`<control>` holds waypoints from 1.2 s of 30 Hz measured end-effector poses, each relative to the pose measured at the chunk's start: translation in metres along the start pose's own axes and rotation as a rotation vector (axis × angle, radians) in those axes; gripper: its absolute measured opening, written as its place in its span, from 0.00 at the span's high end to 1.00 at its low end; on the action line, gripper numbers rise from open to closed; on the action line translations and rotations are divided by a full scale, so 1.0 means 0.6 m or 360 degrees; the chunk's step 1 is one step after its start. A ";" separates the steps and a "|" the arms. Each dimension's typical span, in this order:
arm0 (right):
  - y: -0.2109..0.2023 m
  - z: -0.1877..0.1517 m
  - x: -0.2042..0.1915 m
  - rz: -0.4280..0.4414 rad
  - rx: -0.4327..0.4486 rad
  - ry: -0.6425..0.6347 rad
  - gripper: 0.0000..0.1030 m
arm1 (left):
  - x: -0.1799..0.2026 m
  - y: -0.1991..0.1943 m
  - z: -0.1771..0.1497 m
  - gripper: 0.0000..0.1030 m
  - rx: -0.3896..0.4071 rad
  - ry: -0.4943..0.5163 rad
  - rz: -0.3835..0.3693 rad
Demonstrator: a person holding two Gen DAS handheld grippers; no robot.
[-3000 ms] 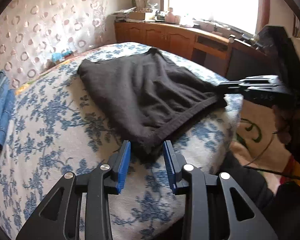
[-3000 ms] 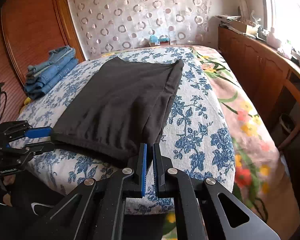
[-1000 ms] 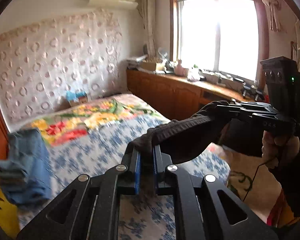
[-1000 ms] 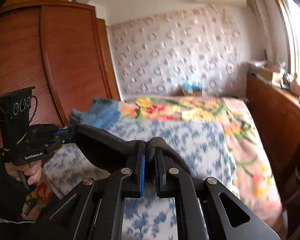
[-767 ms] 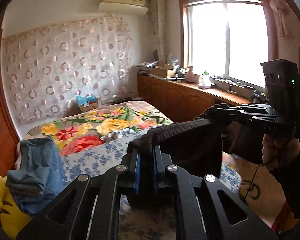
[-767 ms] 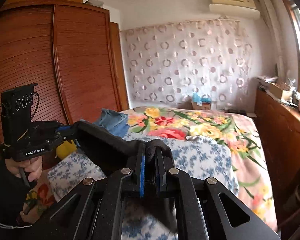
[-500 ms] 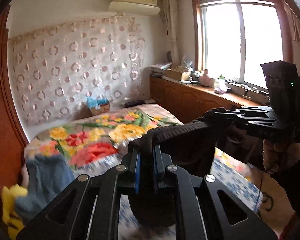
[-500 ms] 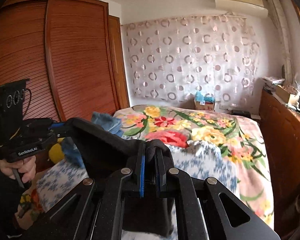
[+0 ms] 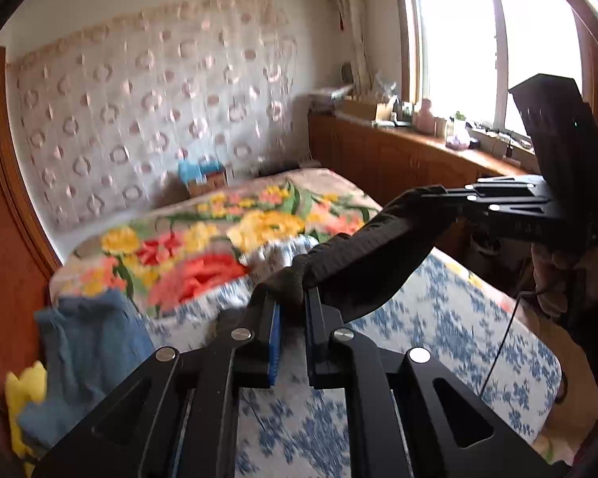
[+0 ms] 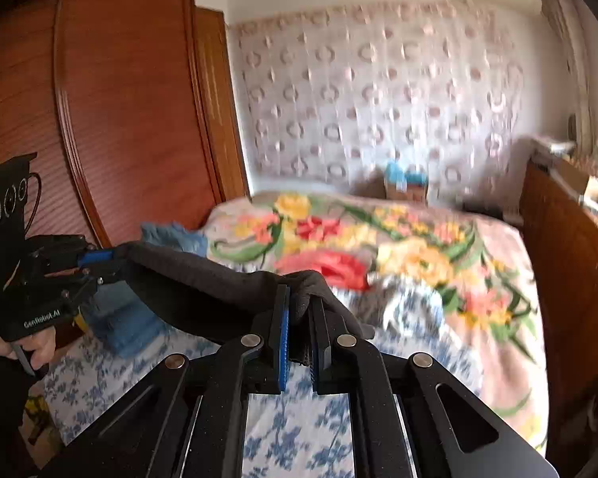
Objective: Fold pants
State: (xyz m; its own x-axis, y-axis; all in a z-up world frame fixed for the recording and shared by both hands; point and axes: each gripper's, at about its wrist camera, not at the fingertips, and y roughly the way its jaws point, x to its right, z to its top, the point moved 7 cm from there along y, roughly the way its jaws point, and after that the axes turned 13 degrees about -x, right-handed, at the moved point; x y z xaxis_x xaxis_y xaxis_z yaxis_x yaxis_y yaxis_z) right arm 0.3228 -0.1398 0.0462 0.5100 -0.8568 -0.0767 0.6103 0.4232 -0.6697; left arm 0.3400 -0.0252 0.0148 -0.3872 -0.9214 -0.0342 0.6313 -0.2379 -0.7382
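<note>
Black pants [image 9: 362, 255] hang by their waistband in the air above the bed. My left gripper [image 9: 289, 298] is shut on one end of the waistband. My right gripper [image 10: 299, 298] is shut on the other end; it also shows in the left wrist view [image 9: 450, 203]. The waistband [image 10: 203, 271] stretches between the two grippers, and the left gripper shows at the left of the right wrist view [image 10: 99, 263]. The rest of the pants hangs below and is mostly hidden behind the gripper bodies.
A bed with a blue-flowered sheet [image 9: 438, 326] and a bright floral blanket [image 10: 398, 247] lies below. Folded blue jeans [image 9: 87, 350] lie at the bed's left side. A wooden wardrobe [image 10: 119, 111] stands left, a wooden cabinet [image 9: 398, 155] under the window right.
Both grippers lifted the pants off the bed and raised them; in the last half second both views tilted down a little toward the bed. Both grips held.
</note>
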 end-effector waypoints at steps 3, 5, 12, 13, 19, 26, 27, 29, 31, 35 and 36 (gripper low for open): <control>0.004 -0.020 -0.018 0.0000 -0.0056 -0.0008 0.93 | 0.011 -0.001 -0.016 0.90 -0.0032 -0.0006 -0.0012; 0.005 -0.016 -0.023 -0.0002 -0.0079 -0.0019 0.93 | 0.014 -0.004 -0.021 0.90 -0.0046 -0.0003 -0.0011; -0.041 -0.004 -0.022 -0.0028 -0.0131 -0.0045 0.93 | 0.036 -0.024 -0.048 0.90 -0.0066 0.0012 -0.0016; -0.042 -0.006 -0.022 -0.0028 -0.0142 -0.0043 0.93 | 0.039 -0.027 -0.054 0.90 -0.0068 0.0017 -0.0020; -0.073 -0.034 -0.038 -0.0040 -0.0200 -0.0037 0.93 | 0.065 -0.043 -0.091 0.90 -0.0089 0.0047 -0.0041; -0.104 -0.090 -0.069 -0.0048 -0.0287 -0.0037 0.93 | 0.097 -0.056 -0.159 0.89 -0.0139 0.0051 -0.0104; -0.110 -0.096 -0.073 -0.0048 -0.0296 -0.0035 0.93 | 0.103 -0.060 -0.170 0.89 -0.0143 0.0053 -0.0113; -0.122 -0.110 -0.081 -0.0049 -0.0308 -0.0027 0.93 | 0.115 -0.065 -0.189 0.89 -0.0150 0.0059 -0.0127; -0.134 -0.123 -0.088 -0.0052 -0.0315 -0.0022 0.93 | 0.128 -0.070 -0.207 0.89 -0.0159 0.0069 -0.0135; -0.152 -0.153 -0.099 -0.0047 -0.0330 -0.0004 0.93 | 0.143 -0.077 -0.234 0.89 -0.0169 0.0064 -0.0155; -0.156 -0.160 -0.102 -0.0045 -0.0337 0.0000 0.93 | 0.147 -0.080 -0.241 0.89 -0.0172 0.0064 -0.0160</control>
State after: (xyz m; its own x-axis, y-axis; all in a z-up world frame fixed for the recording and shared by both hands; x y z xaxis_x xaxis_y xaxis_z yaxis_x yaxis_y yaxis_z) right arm 0.1764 -0.1554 0.0425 0.4944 -0.8675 -0.0559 0.4834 0.3278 -0.8117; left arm 0.1784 -0.0507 -0.0502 -0.4728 -0.8810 0.0183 0.5128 -0.2920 -0.8073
